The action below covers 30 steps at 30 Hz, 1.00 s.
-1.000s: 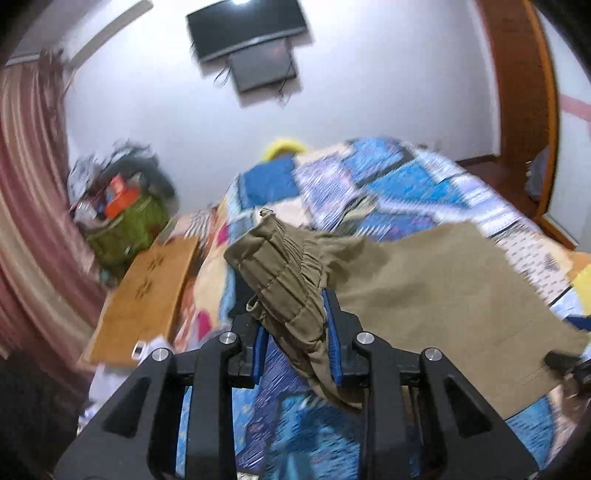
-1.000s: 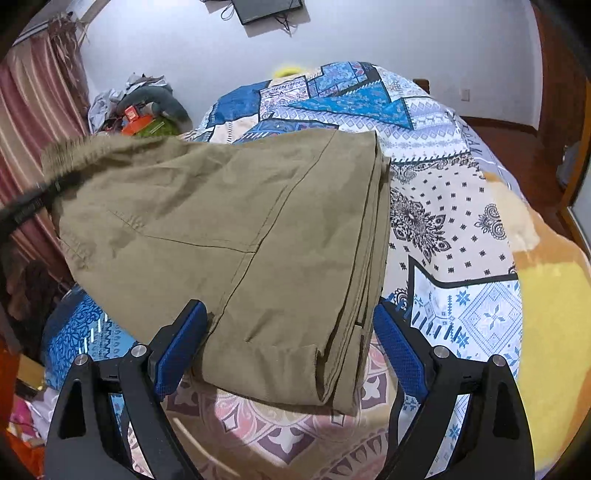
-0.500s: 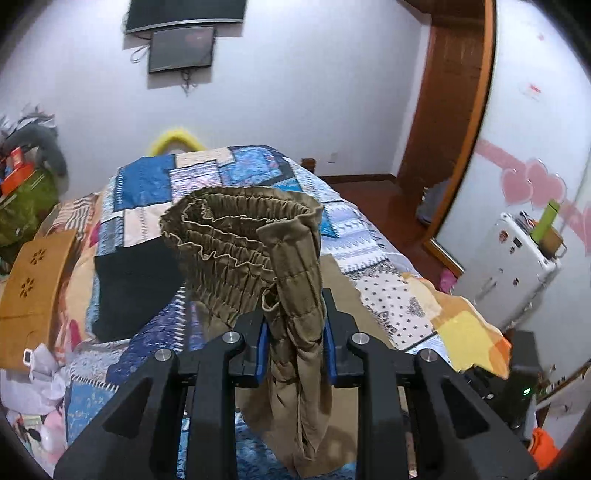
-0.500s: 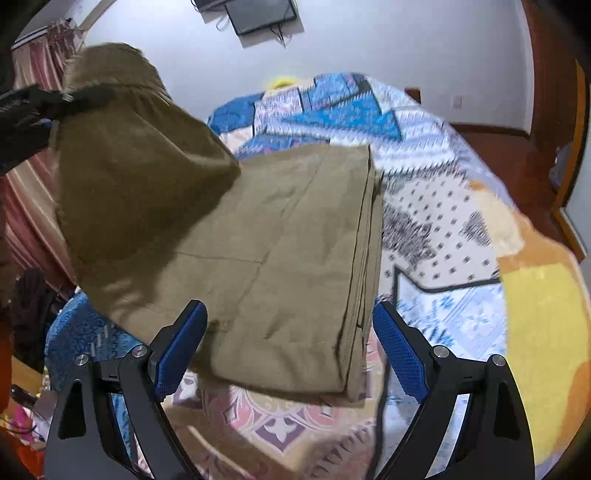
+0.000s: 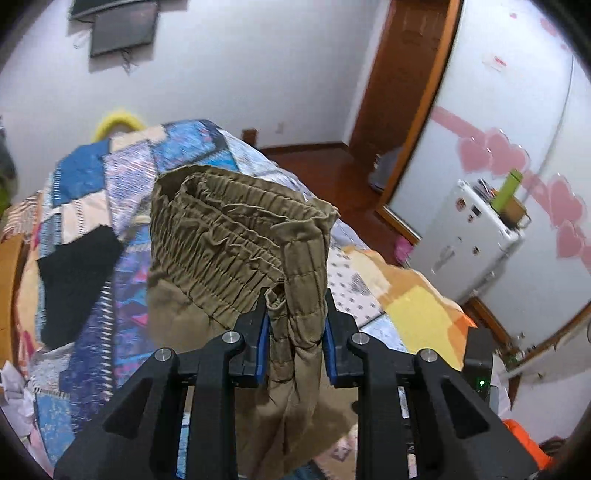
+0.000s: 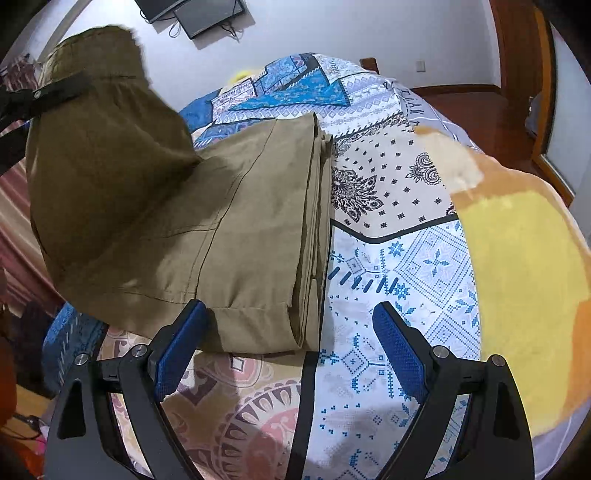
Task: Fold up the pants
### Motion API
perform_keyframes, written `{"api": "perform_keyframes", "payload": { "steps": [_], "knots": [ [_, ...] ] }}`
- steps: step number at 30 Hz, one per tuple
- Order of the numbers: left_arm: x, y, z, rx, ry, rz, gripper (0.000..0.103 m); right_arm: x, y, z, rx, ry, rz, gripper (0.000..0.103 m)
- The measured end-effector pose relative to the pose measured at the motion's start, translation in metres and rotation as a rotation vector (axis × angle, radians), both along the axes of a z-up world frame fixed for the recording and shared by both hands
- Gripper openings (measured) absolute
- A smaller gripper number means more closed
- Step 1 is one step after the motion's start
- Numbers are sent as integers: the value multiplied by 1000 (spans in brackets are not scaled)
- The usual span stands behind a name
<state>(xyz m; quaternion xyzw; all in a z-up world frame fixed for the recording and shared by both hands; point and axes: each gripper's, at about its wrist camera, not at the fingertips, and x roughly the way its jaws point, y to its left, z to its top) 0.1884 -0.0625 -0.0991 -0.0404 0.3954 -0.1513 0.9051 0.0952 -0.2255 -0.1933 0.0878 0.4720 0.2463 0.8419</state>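
The olive-brown pants (image 6: 236,236) lie with their legs folded flat on the patchwork bed (image 6: 413,258). My left gripper (image 5: 295,328) is shut on the elastic waistband (image 5: 236,236) and holds it lifted above the bed; it also shows at the upper left of the right wrist view (image 6: 55,92), with the waist end curling over the legs. My right gripper (image 6: 288,343) is open and empty, just in front of the hem end of the pants, its blue pads (image 6: 399,350) on either side of the hem corner.
A black cloth (image 5: 74,280) lies on the bed's left side. A white appliance (image 5: 476,236) stands by the wall at right, near a wooden door frame (image 5: 410,81). A screen (image 6: 207,14) hangs on the far wall. A yellow-orange blanket (image 6: 517,258) covers the bed's right part.
My left gripper has lifted the waistband up off the bed and carried it over toward the leg end. The right gripper has stayed open by the hem.
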Motion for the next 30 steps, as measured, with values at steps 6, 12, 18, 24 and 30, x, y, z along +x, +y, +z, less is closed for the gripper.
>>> {"api": "perform_keyframes", "payload": {
  "steps": [6, 12, 18, 24, 30],
  "knots": [
    [7, -22, -19, -20, 89, -80, 26, -3, 3, 4, -11, -6, 10, 89],
    [8, -31, -26, -36, 144, -141, 33, -1, 4, 3, -6, -7, 8, 89],
    [-3, -39, -18, -11, 128, -188, 51, -2, 5, 5, -16, -17, 7, 89],
    [-1, -19, 3, 34, 31, -114, 79, -3, 5, 7, -31, -30, -3, 90],
    [45, 13, -9, 157, 18, 8, 84, -5, 5, 11, -43, -41, -6, 90]
  ]
}}
